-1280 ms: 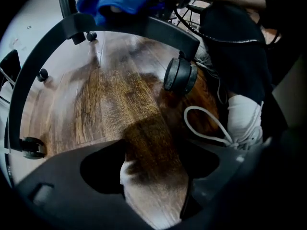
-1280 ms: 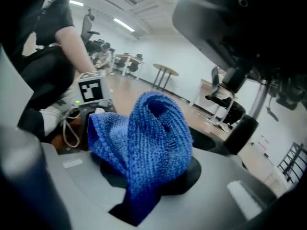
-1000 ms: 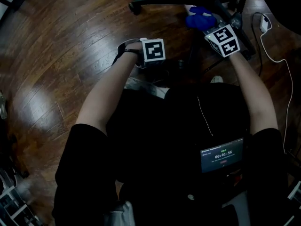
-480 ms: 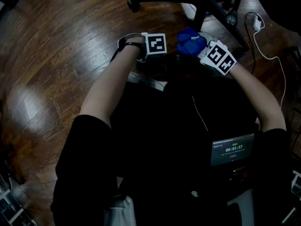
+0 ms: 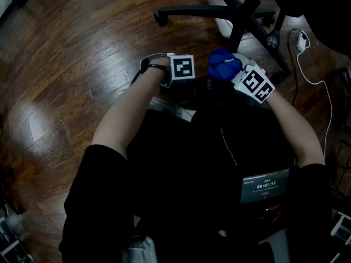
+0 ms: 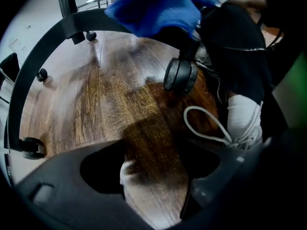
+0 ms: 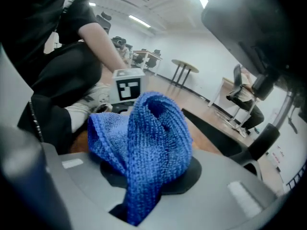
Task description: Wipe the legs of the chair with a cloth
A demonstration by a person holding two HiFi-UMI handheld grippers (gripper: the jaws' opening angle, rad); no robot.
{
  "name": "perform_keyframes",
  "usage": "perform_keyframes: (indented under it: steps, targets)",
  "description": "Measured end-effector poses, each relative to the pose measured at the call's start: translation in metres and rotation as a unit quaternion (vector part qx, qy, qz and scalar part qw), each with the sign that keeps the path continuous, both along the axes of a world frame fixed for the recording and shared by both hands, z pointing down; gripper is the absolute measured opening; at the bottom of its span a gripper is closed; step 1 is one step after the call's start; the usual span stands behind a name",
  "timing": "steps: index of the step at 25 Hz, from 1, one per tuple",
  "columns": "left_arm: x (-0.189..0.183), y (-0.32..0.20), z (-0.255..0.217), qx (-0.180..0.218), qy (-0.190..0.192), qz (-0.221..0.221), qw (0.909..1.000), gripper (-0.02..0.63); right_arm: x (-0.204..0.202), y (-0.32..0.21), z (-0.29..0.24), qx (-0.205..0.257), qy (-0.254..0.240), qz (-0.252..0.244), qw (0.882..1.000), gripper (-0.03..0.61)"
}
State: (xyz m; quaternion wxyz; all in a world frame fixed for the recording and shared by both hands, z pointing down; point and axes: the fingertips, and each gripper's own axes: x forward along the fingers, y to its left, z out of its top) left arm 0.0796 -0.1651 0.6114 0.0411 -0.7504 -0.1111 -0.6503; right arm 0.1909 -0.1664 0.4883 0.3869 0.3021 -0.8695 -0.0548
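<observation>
Blue cloth [image 7: 144, 143] is clamped in the right gripper [image 7: 142, 202] jaws and bunched above them, so the jaw tips are covered. Left gripper [image 6: 156, 176] jaws are held apart over floor [image 6: 105, 104]. Chair leg [image 6: 26, 71] is seen ahead, its upper end hidden behind the cloth.

In right tool [image 7: 144, 193]: blue knitted cloth [image 5: 224, 64], just 3 o'clock of left tool [image 6: 153, 176]. On dark wooden floor [image 5: 82, 59]: black spoked chair base [image 5: 241, 14], 12 o'clock of both; white cable [image 5: 313, 76], 3 o'clock.

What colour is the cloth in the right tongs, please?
Blue cloth; clearest in the right gripper view.
</observation>
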Motion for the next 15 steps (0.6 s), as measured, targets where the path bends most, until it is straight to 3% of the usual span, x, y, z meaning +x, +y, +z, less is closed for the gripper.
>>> perform_keyframes:
  steps: [3, 6, 10, 15]
  targets:
    - [0.000, 0.004, -0.002, -0.010, -0.006, -0.001, 0.9999, 0.362, 0.038, -0.054, -0.020, 0.048, -0.014, 0.084, 0.995, 0.095]
    - [0.002, 0.004, -0.001, -0.009, -0.014, 0.003, 0.9999, 0.363, 0.072, -0.097, -0.037, 0.092, -0.034, 0.156, 0.983, 0.095]
    - [0.006, 0.002, 0.000, -0.004, -0.006, 0.008, 0.9999, 0.364, 0.082, -0.110, -0.044, 0.124, -0.053, 0.191, 0.972, 0.092]
    - [0.003, 0.001, 0.000, -0.002, -0.013, 0.006, 0.9999, 0.364, 0.076, -0.102, -0.041, 0.089, -0.053, 0.189, 0.977, 0.085]
